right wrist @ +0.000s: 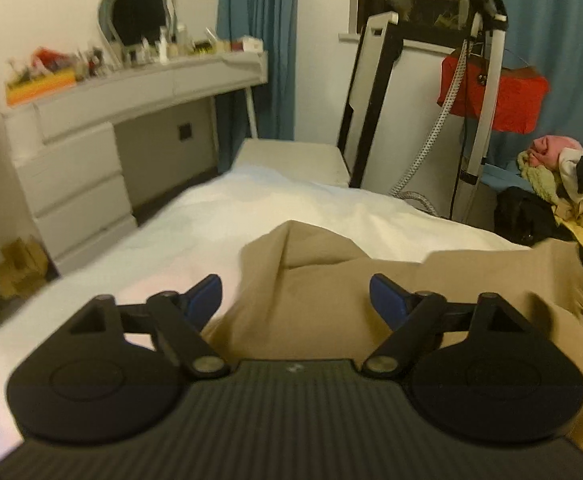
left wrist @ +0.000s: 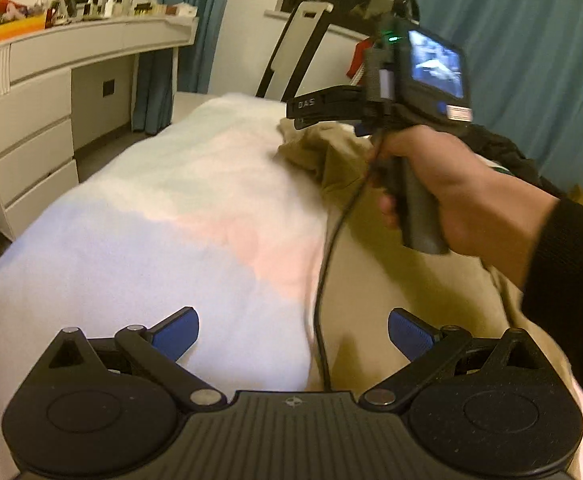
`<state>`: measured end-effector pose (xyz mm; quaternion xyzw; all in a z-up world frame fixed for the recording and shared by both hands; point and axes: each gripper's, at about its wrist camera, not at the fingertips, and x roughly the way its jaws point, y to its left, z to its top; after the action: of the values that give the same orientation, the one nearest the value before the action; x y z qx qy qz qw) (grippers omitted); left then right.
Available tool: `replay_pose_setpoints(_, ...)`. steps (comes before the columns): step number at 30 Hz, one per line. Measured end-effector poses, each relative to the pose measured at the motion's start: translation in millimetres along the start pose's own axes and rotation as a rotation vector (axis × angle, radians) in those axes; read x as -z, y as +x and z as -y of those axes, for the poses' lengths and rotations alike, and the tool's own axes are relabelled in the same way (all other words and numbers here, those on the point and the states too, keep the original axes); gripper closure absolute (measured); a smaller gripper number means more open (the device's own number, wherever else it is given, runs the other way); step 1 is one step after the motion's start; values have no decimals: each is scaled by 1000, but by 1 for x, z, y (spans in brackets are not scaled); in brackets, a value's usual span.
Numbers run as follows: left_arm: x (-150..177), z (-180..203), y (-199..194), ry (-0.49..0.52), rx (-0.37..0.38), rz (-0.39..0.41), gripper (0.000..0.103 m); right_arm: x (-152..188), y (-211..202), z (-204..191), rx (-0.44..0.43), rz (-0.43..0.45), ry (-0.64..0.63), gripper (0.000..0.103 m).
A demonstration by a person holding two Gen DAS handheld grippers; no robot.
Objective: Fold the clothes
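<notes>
A tan garment (right wrist: 319, 292) lies rumpled on the white bed (right wrist: 195, 224), with a raised fold at its far edge. In the left wrist view it (left wrist: 375, 268) spreads over the bed's right side. My left gripper (left wrist: 293, 332) is open and empty above the bed, at the garment's left edge. My right gripper (right wrist: 295, 296) is open and empty just above the garment. In the left wrist view the right gripper (left wrist: 311, 110) is held by a hand above the garment's far fold.
A white dresser (right wrist: 83, 184) with clutter stands left of the bed. A garment steamer stand (right wrist: 487, 92) with a red bag (right wrist: 507, 96) is at the back right. A pile of clothes (right wrist: 563, 184) lies at the right. A cable (left wrist: 323, 280) hangs over the garment.
</notes>
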<state>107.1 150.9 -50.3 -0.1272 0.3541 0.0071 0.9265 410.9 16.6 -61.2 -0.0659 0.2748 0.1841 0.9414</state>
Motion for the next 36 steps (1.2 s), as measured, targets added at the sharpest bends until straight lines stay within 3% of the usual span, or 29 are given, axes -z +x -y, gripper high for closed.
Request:
replay_pose_setpoints(3,2,-1,7,-8,7,-19,1,1,27,0,7,-1,26,35)
replay_pose_setpoints(6,4,0,14,-5,16,-40,1,6,44,-8,22,-66,-21,58)
replay_pose_setpoints(8,5,0,15,-7,31,-48,1,6,43,-16,30,-67,-67,96)
replay_pose_setpoints(11,2,-1,9,-27,57,-33,1,-4,26,-16,55,-25,-57,98)
replay_pose_setpoints(14,4,-4,-6,-82,128,4,1,-19,-4,1,76,55,-12,98)
replay_pose_setpoints(22,12,-1,-40,-111,268,68,1,-26,-103,123,175,269,226,98)
replay_pose_setpoints(31,26,31,-17,-38,279,1,1,55,-104,262,299,238,540,97)
replay_pose_setpoints(36,24,40,14,-1,265,-27,1,100,-81,289,245,193,643,95)
